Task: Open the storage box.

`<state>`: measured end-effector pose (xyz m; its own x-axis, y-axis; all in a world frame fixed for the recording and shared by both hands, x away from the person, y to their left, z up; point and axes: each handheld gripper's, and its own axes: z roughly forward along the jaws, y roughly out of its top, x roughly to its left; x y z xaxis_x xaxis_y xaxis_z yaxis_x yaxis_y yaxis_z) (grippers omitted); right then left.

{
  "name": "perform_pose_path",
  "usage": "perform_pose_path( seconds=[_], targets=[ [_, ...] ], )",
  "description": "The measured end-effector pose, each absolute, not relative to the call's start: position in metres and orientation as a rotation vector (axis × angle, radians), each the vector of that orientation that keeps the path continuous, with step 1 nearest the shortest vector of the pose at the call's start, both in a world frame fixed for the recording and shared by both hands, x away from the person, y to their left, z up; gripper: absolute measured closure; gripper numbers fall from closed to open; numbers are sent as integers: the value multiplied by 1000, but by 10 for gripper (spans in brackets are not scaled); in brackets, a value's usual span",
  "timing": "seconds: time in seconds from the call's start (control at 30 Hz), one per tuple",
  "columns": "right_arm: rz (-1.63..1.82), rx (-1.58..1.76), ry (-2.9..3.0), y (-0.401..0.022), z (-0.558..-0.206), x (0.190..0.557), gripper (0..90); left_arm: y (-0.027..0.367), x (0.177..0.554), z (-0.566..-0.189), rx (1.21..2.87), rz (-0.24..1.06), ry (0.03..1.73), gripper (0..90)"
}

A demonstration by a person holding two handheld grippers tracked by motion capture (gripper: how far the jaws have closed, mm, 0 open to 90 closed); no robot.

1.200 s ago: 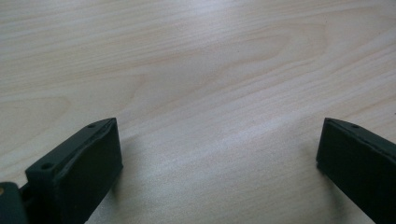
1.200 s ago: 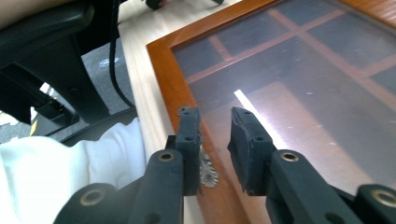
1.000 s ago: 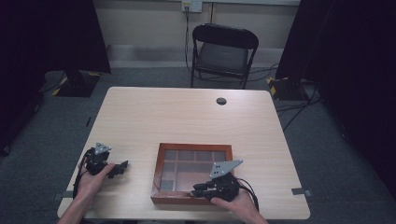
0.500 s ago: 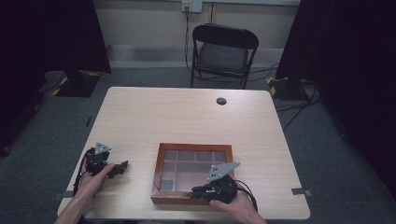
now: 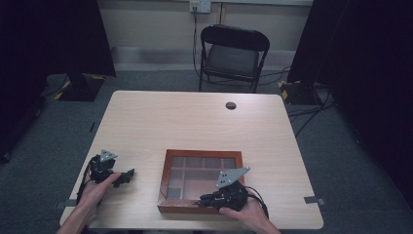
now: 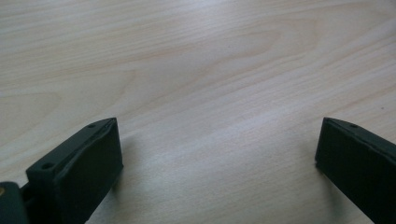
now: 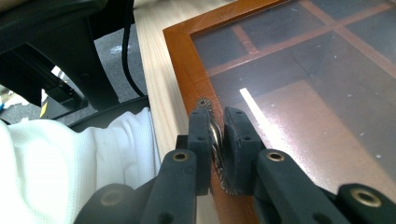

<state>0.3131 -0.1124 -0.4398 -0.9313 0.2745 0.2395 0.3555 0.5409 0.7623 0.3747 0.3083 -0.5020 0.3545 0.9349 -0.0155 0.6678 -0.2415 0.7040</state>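
At the table's point(image 5: 160, 117) near edge: wooden glass-lidded box point(image 5: 168, 168), both grippers.
Right gripper point(image 7: 217, 130), jaws just closed, pinches the lid's serrated metal clasp point(image 7: 204, 103); left gripper point(image 6: 217, 154) rests wide open, empty. No legible writing.

A light wooden table point(image 5: 195, 122) spreads out ahead of the fingers, with a small dark round grommet point(image 5: 231, 105) near its far edge. Beyond it stands a black folding chair point(image 5: 233, 56). Cables point(image 5: 304, 109) trail over the grey floor point(image 5: 350, 161) off to the far right, below dark curtains point(image 5: 365, 44).
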Motion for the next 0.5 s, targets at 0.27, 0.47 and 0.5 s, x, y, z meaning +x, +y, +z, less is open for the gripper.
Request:
perform_pose_path(
  seconds=[0.27, 0.47, 0.5],
  targets=[
    [-1373, -546, -2658, -115, -433, 316, 822, 309, 374, -500, 1995, 526, 1367, 25],
    [-1383, -540, -2640, -117, -428, 318, 824, 306, 372, -498, 2016, 540, 1332, 145],
    [-1383, -537, -2637, -117, -427, 318, 824, 305, 372, -498, 2014, 538, 1328, 156]
  ],
)
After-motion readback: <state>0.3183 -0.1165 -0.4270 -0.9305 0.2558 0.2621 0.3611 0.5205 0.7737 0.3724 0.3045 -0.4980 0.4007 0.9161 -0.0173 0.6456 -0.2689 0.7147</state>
